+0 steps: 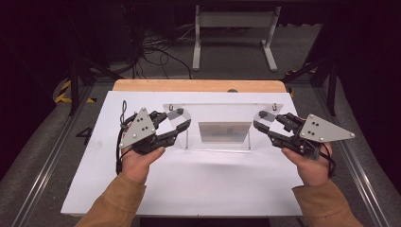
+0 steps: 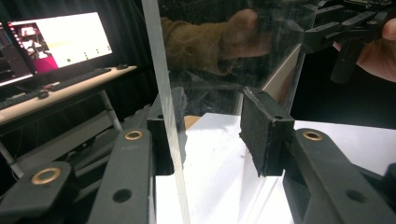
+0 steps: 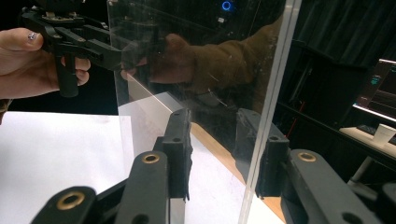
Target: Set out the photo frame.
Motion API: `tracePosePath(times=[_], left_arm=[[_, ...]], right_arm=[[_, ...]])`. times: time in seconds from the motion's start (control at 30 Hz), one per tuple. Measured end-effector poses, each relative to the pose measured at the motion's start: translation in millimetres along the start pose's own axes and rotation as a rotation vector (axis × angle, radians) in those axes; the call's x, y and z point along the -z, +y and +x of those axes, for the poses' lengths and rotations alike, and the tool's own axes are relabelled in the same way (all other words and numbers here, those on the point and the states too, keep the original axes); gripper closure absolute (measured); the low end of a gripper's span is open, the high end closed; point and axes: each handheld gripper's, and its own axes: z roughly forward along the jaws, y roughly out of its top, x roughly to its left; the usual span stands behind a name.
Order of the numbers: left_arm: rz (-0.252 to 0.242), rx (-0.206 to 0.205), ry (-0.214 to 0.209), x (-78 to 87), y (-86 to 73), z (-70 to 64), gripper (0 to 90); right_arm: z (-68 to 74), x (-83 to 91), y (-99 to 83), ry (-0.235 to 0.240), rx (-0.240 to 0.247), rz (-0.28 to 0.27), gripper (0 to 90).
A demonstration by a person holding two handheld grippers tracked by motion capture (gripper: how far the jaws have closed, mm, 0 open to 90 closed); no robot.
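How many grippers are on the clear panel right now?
2: the left gripper straddles the clear panel's left edge, the right gripper its right edge. Both sets of jaws stand open around it.

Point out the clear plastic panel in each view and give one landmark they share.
High view: the clear panel stands mid-table between both grippers.
Left gripper view: its edge rises between the jaws, left of centre.
Right gripper view: its edge rises right of centre.
Shared landmark: the white table.

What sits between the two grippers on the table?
The upright clear acrylic panel spans from left gripper to right gripper; seen in the high view.
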Motion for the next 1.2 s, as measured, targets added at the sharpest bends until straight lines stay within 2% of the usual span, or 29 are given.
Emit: tracePosePath(times=[0.1, 0.17, 0.47, 0.57, 0.73, 0.8, 0.9, 1.07, 1.2], left_arm=[[-0.002, -0.001, -0.008, 6.4, 6.4, -2.5, 58.5], [0.001, -0.005, -0.013, 10.2, 10.4, -3.8, 58.5], [0.052, 0.041, -0.043, 25.3, 21.6, -8.8, 58.9], [0.05, 0.082, -0.059, 29.7, 23.4, -8.1, 59.3], [0.068, 0.107, -0.062, 35.7, 24.0, -6.2, 59.6], [0.091, 0.122, -0.061, 38.9, 23.3, -5.0, 59.8], [0.092, 0.141, -0.063, 39.8, 21.8, -2.8, 60.0], [0.104, 0.218, -0.087, 39.8, 17.3, 4.6, 60.3], [0.113, 0.247, -0.092, 36.8, 12.4, 8.7, 60.6]], right_arm=[[5.1, 3.0, 8.0, -0.004, 0.01, -0.003, 63.5], [8.9, 5.0, 12.7, -0.003, -0.001, 0.001, 63.5], [25.2, 8.8, 22.5, 0.014, -0.097, 0.04, 63.6], [28.5, 6.9, 22.8, 0.032, -0.141, 0.048, 64.3], [31.3, 1.2, 22.1, 0.07, -0.202, 0.059, 65.6], [30.9, -2.0, 20.6, 0.081, -0.226, 0.064, 65.6], [30.0, -6.5, 16.6, 0.099, -0.295, 0.058, 66.0], [28.3, -10.5, 15.7, 0.113, -0.343, 0.053, 66.8], [24.2, -14.3, 14.7, 0.114, -0.362, 0.06, 66.6]])
